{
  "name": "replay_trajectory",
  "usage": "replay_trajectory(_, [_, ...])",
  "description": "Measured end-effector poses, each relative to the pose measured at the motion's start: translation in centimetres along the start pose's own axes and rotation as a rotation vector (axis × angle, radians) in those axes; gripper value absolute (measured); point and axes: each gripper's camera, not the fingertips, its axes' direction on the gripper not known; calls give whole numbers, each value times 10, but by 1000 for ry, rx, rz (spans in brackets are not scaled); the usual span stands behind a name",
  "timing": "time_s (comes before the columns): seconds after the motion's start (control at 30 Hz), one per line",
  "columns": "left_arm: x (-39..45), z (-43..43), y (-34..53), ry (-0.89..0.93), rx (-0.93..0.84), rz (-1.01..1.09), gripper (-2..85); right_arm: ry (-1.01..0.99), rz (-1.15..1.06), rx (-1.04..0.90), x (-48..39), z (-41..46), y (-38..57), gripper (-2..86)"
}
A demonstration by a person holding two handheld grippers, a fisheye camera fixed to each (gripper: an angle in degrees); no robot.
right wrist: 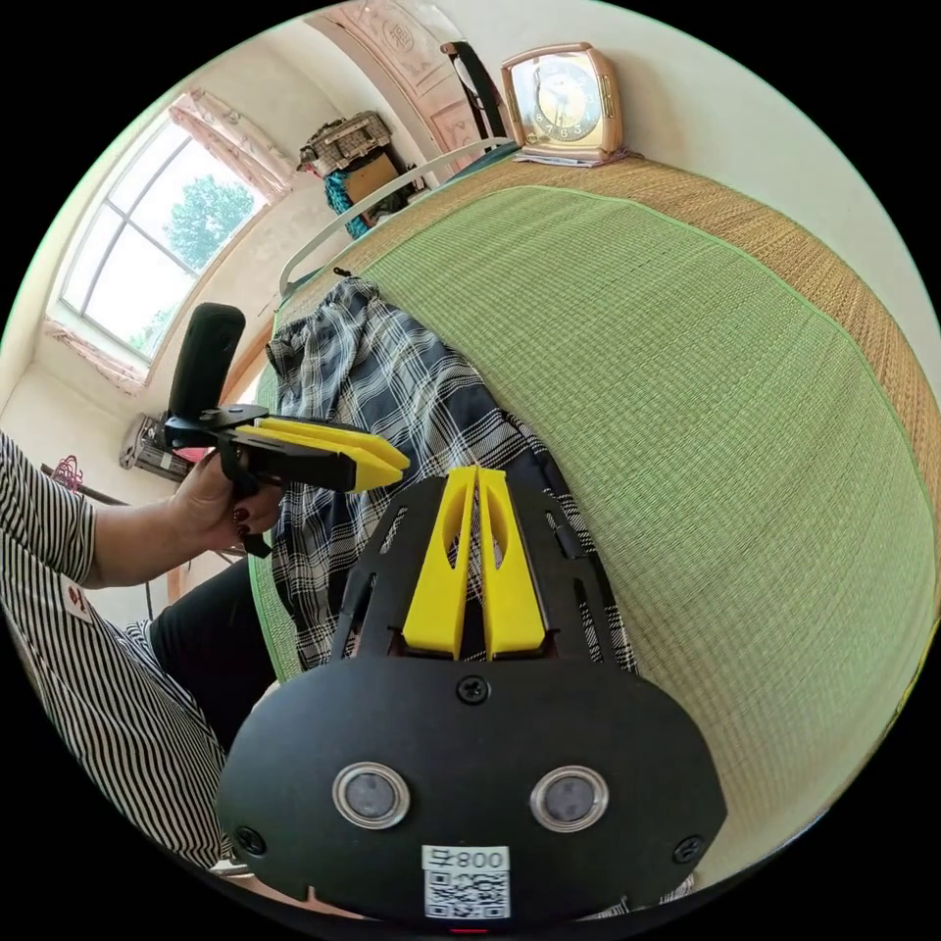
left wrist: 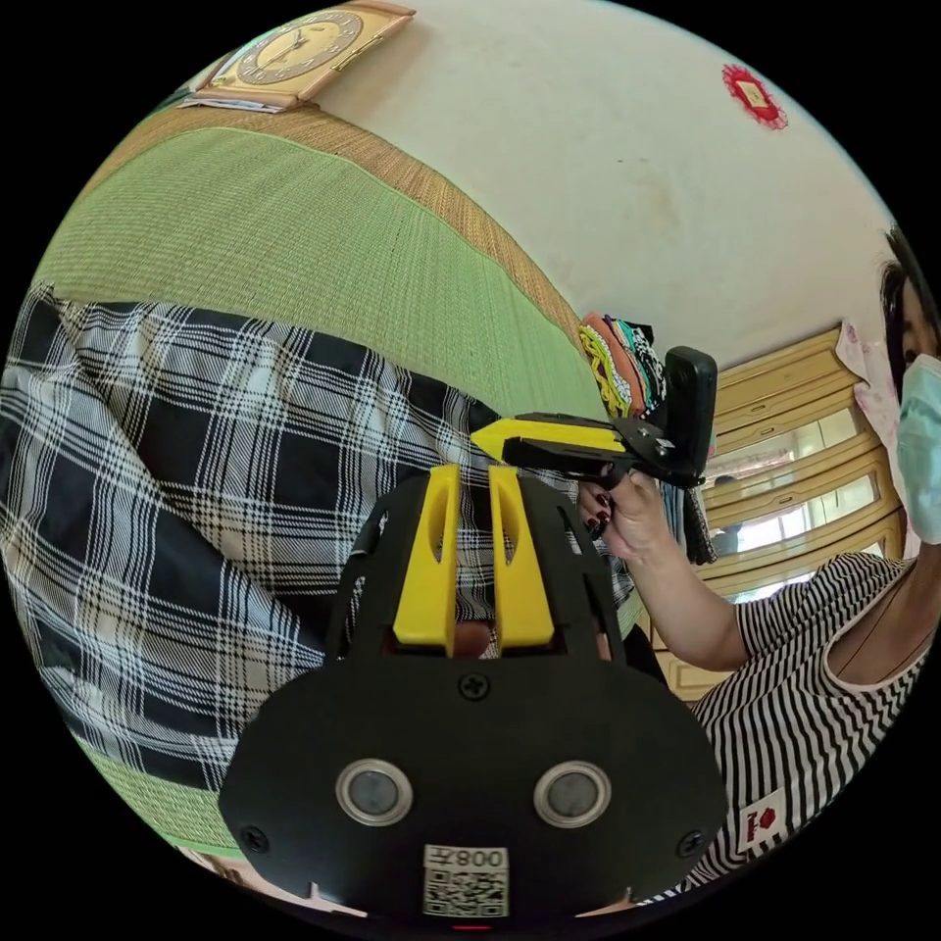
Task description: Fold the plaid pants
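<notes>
The left gripper [left wrist: 475, 475] hovers with jaws slightly parted and empty; the pants [left wrist: 196, 470] lie flat on the mat [left wrist: 294, 255] (soft, light, best taken at an edge). The right gripper [right wrist: 477, 477], jaws closed, holds nothing.

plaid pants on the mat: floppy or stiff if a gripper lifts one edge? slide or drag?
Probably floppy: the plaid pants lie in soft creases and folds on the green mat, so a lifted edge would likely drape and sag. They look like thin woven cloth, likely light. The mat's woven texture may add some drag, so a push would probably bunch the cloth rather than slide it whole.
</notes>
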Motion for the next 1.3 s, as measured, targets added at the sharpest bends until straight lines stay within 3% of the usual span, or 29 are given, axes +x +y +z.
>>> replay_trajectory(0.1, [1,-15,-7,-4,23,1,70,6,-17,-31,-5,16,-6,5])
replay_trajectory(0.4, [27,-23,-37,-376,-132,221,40,51,-42,10,-9,33,-28,6])
replay_trajectory(0.67, [38,-92,5,-292,103,278,12,-48,-7,48,3,30,-44,49])
replay_trajectory(0.83, [31,-117,25,-250,145,225,9,-179,-32,81,-2,16,-47,60])
replay_trajectory(1.0, [26,-133,30,-218,155,204,6,-75,-35,139,1,7,-69,55])
replay_trajectory(1.3, [14,-166,45,-186,172,136,5,-27,-202,1,-11,49,-125,73])
